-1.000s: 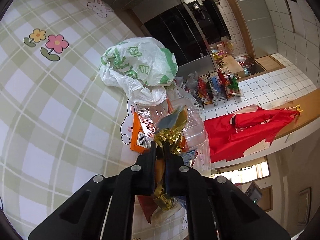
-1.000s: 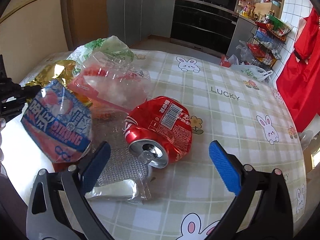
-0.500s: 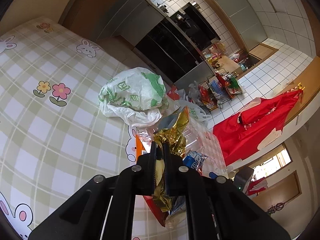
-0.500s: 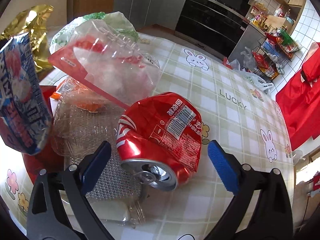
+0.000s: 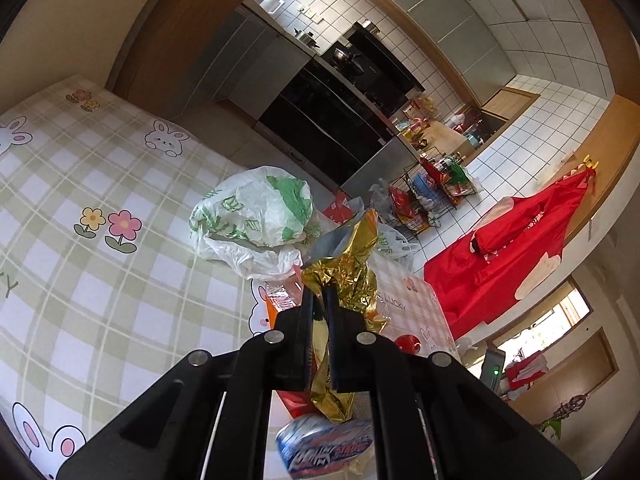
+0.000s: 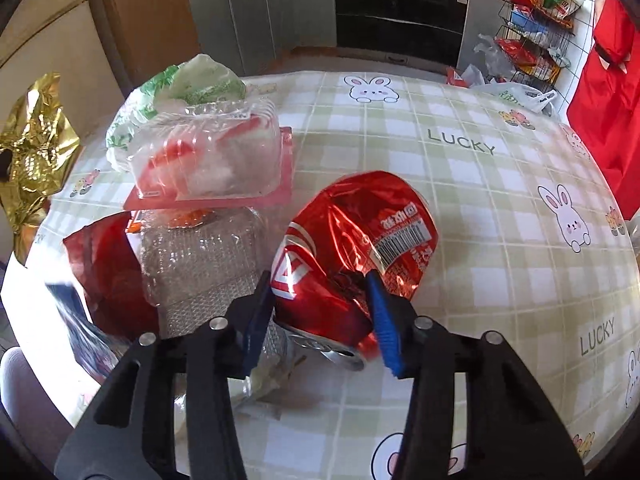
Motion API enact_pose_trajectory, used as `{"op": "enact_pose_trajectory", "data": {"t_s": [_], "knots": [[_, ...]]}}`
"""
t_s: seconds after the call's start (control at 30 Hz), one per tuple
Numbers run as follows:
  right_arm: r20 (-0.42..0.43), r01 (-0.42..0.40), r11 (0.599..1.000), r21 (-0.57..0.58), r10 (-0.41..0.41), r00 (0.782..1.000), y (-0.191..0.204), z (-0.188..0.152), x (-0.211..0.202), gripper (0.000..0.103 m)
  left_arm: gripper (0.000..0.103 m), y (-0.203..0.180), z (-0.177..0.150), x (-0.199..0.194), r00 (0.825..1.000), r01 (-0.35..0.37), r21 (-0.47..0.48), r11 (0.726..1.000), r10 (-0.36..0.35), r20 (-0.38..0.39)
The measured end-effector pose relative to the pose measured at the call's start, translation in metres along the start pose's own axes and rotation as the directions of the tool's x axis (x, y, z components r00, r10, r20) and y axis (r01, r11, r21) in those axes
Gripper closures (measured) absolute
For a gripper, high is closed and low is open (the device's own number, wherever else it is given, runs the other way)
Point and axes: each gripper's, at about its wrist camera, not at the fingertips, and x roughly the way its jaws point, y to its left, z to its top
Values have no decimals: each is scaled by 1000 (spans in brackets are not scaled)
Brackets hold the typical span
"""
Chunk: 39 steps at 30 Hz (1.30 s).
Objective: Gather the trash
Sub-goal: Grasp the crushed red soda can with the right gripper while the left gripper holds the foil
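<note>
My left gripper [image 5: 319, 296] is shut on a crumpled gold foil wrapper [image 5: 347, 276] and holds it above the table; it also shows at the left edge of the right wrist view [image 6: 34, 152]. A blue snack packet [image 5: 326, 446] hangs below the foil. My right gripper [image 6: 320, 300] is shut on a crushed red soda can [image 6: 356, 236] that lies on the checked tablecloth [image 6: 480, 208]. Left of the can lie a clear plastic clamshell [image 6: 208, 160], a bubbled clear tray [image 6: 200, 256], a red wrapper [image 6: 104, 264] and a white-green plastic bag [image 6: 188, 84].
The white-green bag also shows in the left wrist view [image 5: 252, 212]. The table edge runs near the trash pile. Beyond it are dark kitchen cabinets [image 6: 400, 4], a wire rack with packets [image 6: 532, 28] and a red cloth [image 6: 608, 92] hanging at the right.
My left gripper has lifted the gold foil and blue packet up and away from the pile. My right gripper has moved in and closed on the red can.
</note>
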Motion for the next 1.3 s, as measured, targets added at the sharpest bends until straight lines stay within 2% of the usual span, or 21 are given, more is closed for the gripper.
{"op": "enact_pose_trajectory", "data": {"t_s": [0.23,0.47,0.6,0.67,0.77,0.8,0.9,0.97,1.1,1.3], "knots": [[77,-32,998,50,28,997,-5,-13,-29,59,97,-2,-3,-8,1000,6,17,1000,-6,6],[135,-78,994,75,67,989,-5,-18,-53,64,97,-14,-12,-26,999,41,47,998,-42,6],[117,-60,998,27,57,992,6,-24,-53,66,97,-22,-23,-32,998,62,63,996,-62,-11],[77,-55,998,-6,56,995,13,-28,-45,69,97,-25,-29,-34,997,76,64,995,-75,-20],[33,-46,998,-40,47,998,20,-34,-35,69,97,-27,-39,-34,995,93,50,994,-91,-43],[24,-45,998,-44,46,999,21,-35,-32,68,97,-27,-42,-34,995,95,50,994,-92,-50],[8,-79,995,-53,80,997,22,-39,-33,56,97,-29,-48,-32,994,91,56,994,-87,-64],[31,-76,992,-103,79,996,24,-44,-42,45,97,-27,-51,-33,994,92,52,994,-88,-67],[25,-38,971,-235,45,999,19,-56,-59,45,97,-24,-56,-37,993,94,52,994,-90,-76],[-34,-1,907,-420,-15,999,13,-83,-63,46,97,-26,-74,-40,988,107,74,991,-98,-120]]}}
